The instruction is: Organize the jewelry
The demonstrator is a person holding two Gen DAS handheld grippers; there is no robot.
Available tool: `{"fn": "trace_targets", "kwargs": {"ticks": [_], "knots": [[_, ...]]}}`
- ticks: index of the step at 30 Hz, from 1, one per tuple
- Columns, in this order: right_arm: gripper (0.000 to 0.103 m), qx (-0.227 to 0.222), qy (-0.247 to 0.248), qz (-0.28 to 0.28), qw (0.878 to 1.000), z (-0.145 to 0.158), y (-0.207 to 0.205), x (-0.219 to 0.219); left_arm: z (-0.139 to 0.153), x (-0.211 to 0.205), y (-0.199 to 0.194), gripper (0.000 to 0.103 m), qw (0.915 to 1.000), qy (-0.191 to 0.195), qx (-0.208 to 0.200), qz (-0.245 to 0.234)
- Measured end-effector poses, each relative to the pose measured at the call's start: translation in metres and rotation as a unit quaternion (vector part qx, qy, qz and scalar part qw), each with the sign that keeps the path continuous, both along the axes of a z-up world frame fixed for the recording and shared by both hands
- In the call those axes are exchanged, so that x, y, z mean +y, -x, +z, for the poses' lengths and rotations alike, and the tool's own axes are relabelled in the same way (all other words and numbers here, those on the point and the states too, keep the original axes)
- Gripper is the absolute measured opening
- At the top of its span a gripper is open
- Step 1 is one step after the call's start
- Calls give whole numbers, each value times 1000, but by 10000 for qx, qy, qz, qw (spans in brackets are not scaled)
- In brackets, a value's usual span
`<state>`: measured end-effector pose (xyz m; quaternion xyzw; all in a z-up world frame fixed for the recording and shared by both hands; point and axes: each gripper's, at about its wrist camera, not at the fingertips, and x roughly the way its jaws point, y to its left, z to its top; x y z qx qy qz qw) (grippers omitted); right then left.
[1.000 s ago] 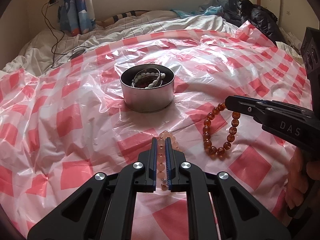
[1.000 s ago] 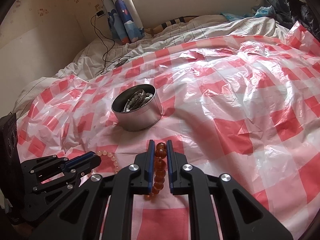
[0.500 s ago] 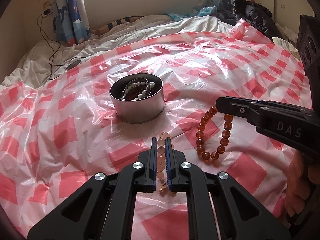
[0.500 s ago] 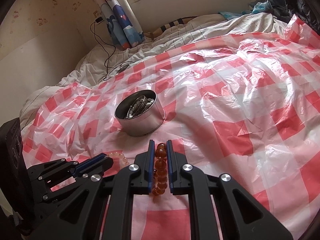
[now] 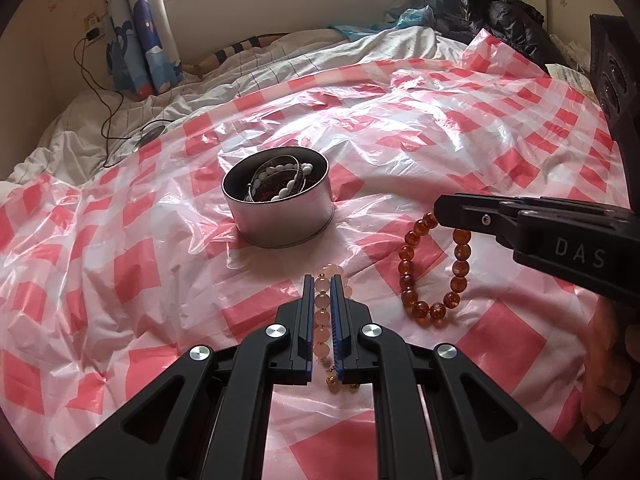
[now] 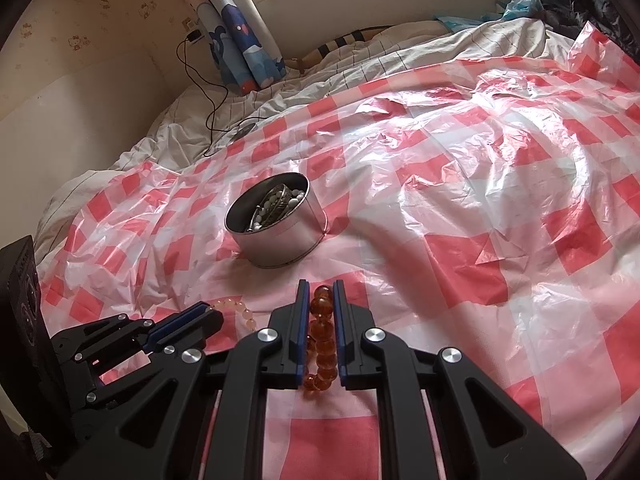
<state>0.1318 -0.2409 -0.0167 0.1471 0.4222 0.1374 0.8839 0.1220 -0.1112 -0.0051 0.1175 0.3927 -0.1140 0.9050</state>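
Observation:
A round metal tin (image 5: 280,216) stands on the red-and-white checked plastic sheet (image 5: 120,264) and holds white bead bracelets and a metal bangle; it also shows in the right wrist view (image 6: 280,236). My left gripper (image 5: 321,284) is shut on a pale pink bead bracelet (image 5: 322,300), held just short of the tin. My right gripper (image 6: 321,290) is shut on an amber bead bracelet (image 6: 320,332), which hangs as a loop from its tip in the left wrist view (image 5: 432,272). The pink beads (image 6: 240,310) show beside the left gripper in the right wrist view.
The sheet covers a bed with a white quilt (image 5: 280,60) behind it. A black cable and charger (image 5: 104,120) lie at the back left by a curtain. Dark clothing (image 5: 500,12) is piled at the back right.
Both grippers have risen with their bracelets. The amber bracelet now hangs off the sheet, and the tin sits lower in both views.

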Motion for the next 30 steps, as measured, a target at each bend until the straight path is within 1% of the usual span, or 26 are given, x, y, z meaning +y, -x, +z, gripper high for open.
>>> {"fn": "trace_targets", "kwargs": {"ticks": [3,5,8,11,12,14,15,16,18,20,23,24,25,26,27,28,29,30], "knots": [[12,179,115,-135,9997,-7,-4,-4,-6,6,-5,7,9999,1,109,112],[12,322,179,-256,9990,-13,-6,-9,-12,14,-10,7,9994,66,233,227],[12,548,187,-410,9975,-22,-10,-16,-19,28,-17,7,9979,265,440,404],[13,782,203,-423,9958,-30,-13,-18,-26,41,-22,7,9951,491,665,534],[15,880,212,-380,9952,-34,-14,-17,-29,44,-23,7,9939,577,740,571],[25,886,165,-335,9954,-35,-13,-15,-34,51,-26,7,9910,773,884,641],[33,844,223,-279,9958,-34,-13,-12,-35,53,-27,8,9899,838,929,674],[34,797,348,-226,9960,-33,-12,-8,-37,55,-27,8,9889,895,959,701],[34,721,747,-111,9945,-33,-11,3,-39,57,-28,8,9874,981,997,736],[34,648,1191,31,9908,-35,-10,14,-40,59,-30,10,9867,999,999,800],[32,582,1696,180,9836,-38,-8,25,-43,59,-33,15,9863,1003,1019,825],[25,564,1821,183,9815,-39,-8,26,-45,58,-34,17,9863,985,1053,800],[15,553,1871,175,9806,-39,-8,26,-46,57,-34,17,9867,949,1068,779],[12,552,1838,183,9812,-39,-7,24,-46,55,-34,17,9871,921,1079,744],[12,551,1766,174,9826,-39,-7,22,-46,55,-34,16,9874,911,1095,688],[12,541,1692,147,9840,-38,-7,20,-45,53,-33,9,9876,923,1105,622],[12,540,1588,127,9858,-37,-7,18,-44,52,-33,7,9873,966,1133,559],[12,532,1416,106,9884,-35,-8,15,-43,51,-32,7,9874,979,1123,541]]}}
